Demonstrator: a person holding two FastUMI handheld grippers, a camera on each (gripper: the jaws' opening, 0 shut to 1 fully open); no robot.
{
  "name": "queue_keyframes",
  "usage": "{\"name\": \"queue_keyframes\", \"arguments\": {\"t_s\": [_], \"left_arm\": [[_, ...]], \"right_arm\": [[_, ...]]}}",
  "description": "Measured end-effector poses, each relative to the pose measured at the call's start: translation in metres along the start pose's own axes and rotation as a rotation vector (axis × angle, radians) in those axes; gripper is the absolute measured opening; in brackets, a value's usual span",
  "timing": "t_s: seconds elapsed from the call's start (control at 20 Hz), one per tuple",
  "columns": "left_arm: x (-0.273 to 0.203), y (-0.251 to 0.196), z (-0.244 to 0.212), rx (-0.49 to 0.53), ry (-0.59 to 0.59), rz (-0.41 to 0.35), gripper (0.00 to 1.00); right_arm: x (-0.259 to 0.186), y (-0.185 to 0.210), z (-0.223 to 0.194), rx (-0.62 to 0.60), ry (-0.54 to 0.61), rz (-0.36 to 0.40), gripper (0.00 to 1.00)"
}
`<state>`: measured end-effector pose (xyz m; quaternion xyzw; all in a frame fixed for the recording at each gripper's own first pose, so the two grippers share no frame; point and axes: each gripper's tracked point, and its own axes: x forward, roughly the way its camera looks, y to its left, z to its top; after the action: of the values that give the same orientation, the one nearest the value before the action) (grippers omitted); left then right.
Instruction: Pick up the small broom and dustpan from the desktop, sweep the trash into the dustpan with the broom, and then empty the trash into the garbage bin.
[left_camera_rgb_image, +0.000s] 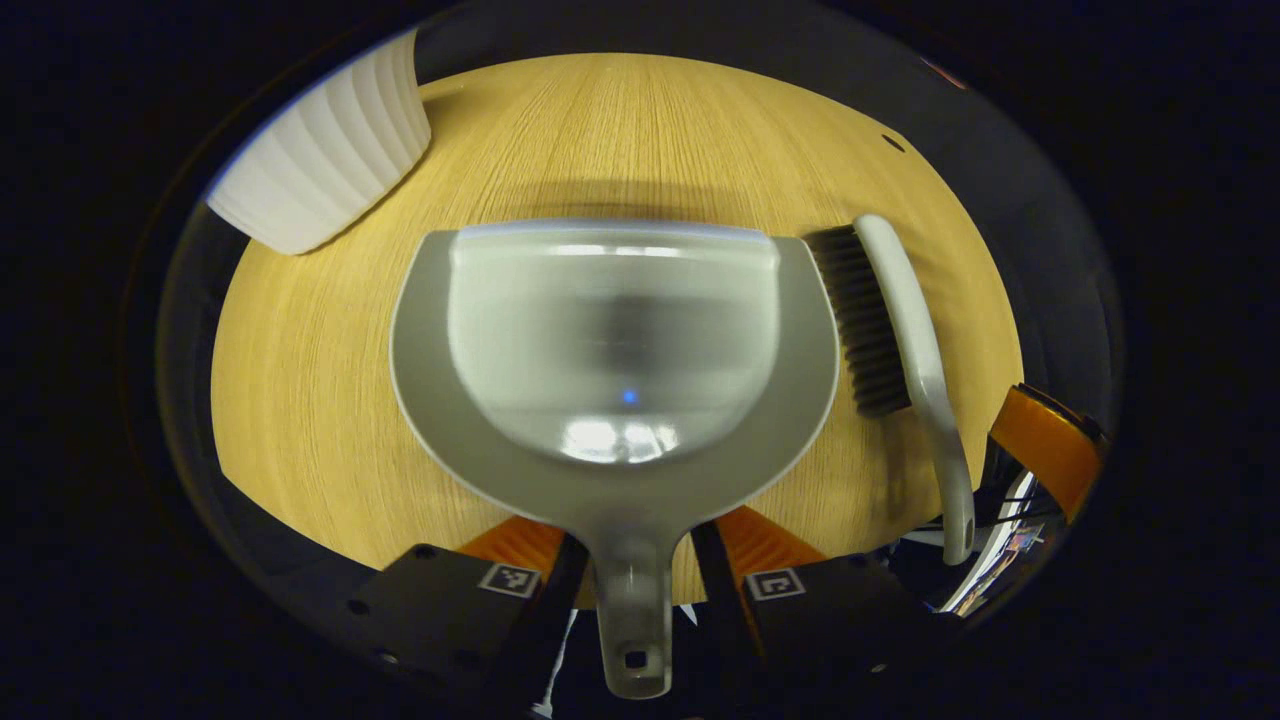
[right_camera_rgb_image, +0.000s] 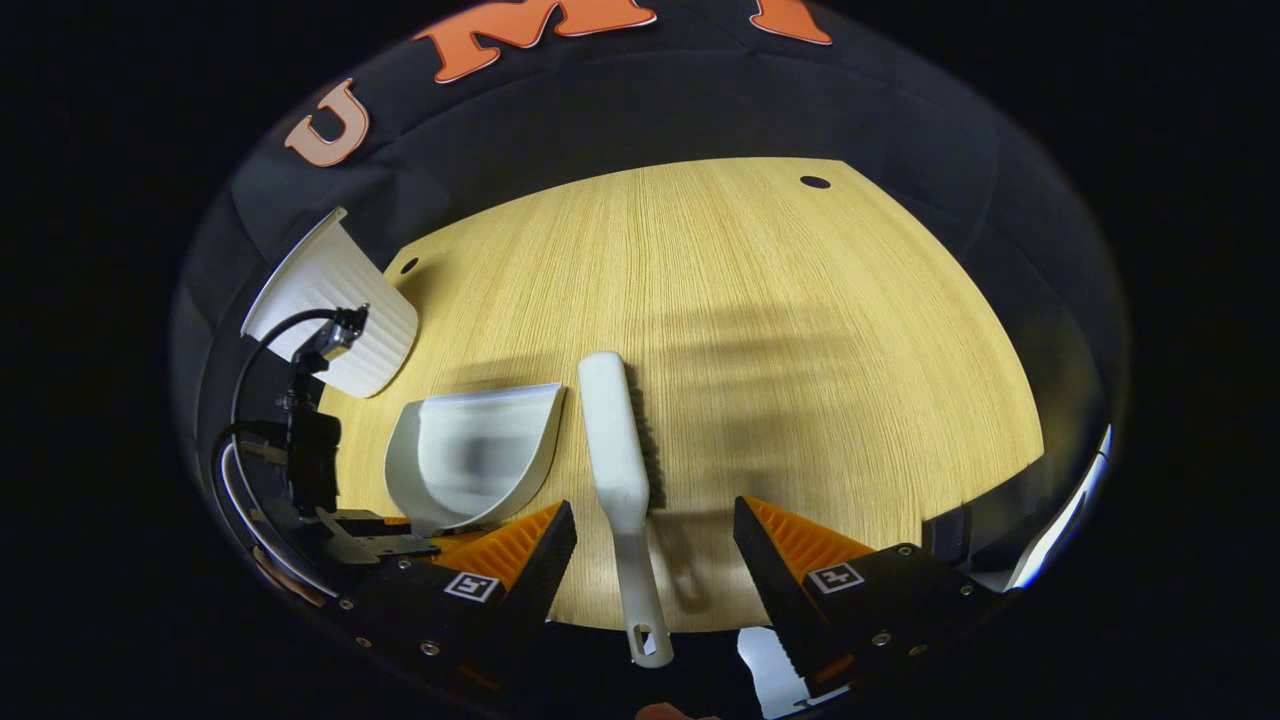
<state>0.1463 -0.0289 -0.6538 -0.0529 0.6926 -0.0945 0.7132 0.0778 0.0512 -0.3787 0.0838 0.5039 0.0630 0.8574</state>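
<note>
A grey dustpan (left_camera_rgb_image: 615, 350) lies flat on the wooden desktop (left_camera_rgb_image: 650, 130), its mouth facing away. Its handle (left_camera_rgb_image: 632, 600) runs back between the fingers of my left gripper (left_camera_rgb_image: 632, 535), which is shut on it. To the dustpan's right lies the small broom (left_camera_rgb_image: 900, 330), dark bristles toward the pan. In the right gripper view the broom (right_camera_rgb_image: 615, 440) points away, and its handle (right_camera_rgb_image: 645, 600) sits between the fingers of my open right gripper (right_camera_rgb_image: 655, 515) without touching either. The dustpan (right_camera_rgb_image: 480, 450) is to its left, with the left gripper (right_camera_rgb_image: 380, 545) behind it.
A white ribbed garbage bin (left_camera_rgb_image: 320, 150) stands at the far left of the desktop, also in the right gripper view (right_camera_rgb_image: 340, 300). A finger of the right gripper (left_camera_rgb_image: 1045, 445) shows beside the broom's handle. A small hole (right_camera_rgb_image: 815, 182) marks the table's far edge.
</note>
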Motion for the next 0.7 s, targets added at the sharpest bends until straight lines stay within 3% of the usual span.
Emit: {"name": "queue_keyframes", "arguments": {"t_s": [0.1,0.25,0.3,0.7], "left_arm": [[-0.012,0.001,0.002,0.012,-0.027,-0.003,0.8],[-0.039,-0.002,0.005,0.023,-0.081,-0.013,0.91],[-0.048,-0.002,0.011,0.024,-0.112,-0.02,1.0],[-0.112,0.012,0.071,0.043,-0.543,0.06,0.98]], "right_arm": [[0.006,-0.001,0.006,0.008,-0.02,0.004,0.96],[0.02,-0.011,0.023,0.006,-0.08,-0.012,0.95],[0.013,-0.014,0.029,0.002,-0.11,-0.021,0.96],[-0.04,-0.022,0.078,-0.052,-0.315,-0.101,0.96]]}}
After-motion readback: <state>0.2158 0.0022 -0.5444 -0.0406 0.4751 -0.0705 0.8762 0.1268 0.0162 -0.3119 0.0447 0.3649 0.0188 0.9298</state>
